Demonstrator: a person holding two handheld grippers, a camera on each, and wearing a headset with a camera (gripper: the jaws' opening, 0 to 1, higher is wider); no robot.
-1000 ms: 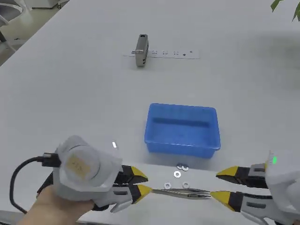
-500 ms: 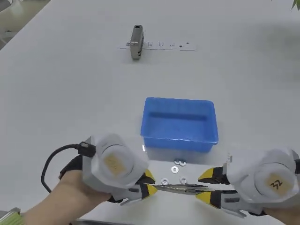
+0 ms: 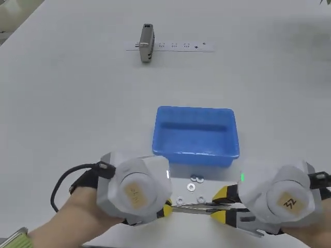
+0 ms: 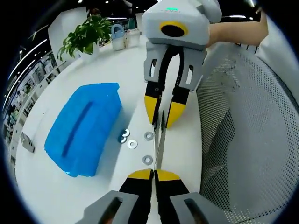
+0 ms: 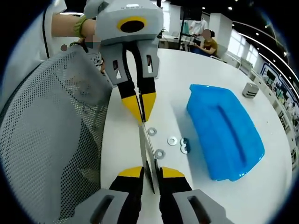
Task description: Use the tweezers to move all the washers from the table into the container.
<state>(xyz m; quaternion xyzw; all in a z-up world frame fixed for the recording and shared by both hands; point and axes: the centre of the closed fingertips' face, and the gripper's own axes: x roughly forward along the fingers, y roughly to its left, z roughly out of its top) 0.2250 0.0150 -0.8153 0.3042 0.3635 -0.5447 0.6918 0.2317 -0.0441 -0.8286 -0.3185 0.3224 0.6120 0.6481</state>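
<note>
Fingers: left fingers (image 4: pixel 140 176) are closed on one end of the tweezers (image 4: pixel 160 140). Right fingers (image 5: pixel 174 173) straddle the other end, nearly shut; I cannot tell whether they clamp.
Washers (image 3: pixel 192 187): several lie on the counter (image 3: pixel 77 103) just beyond the tweezers, between fingers and box.
Box (image 3: pixel 194 155): ahead of both fingers, looks empty.
Risk: if the left fingers release before the right ones bite, the tweezers probably drop and scatter the washers.
Risk: a skewed right grip may leave the tips misaligned.

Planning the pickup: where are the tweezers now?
In the head view, the slim metal tweezers span between the left gripper and right gripper, each clamping one end, just nearside of the small metal washers before the blue plastic container.
</note>
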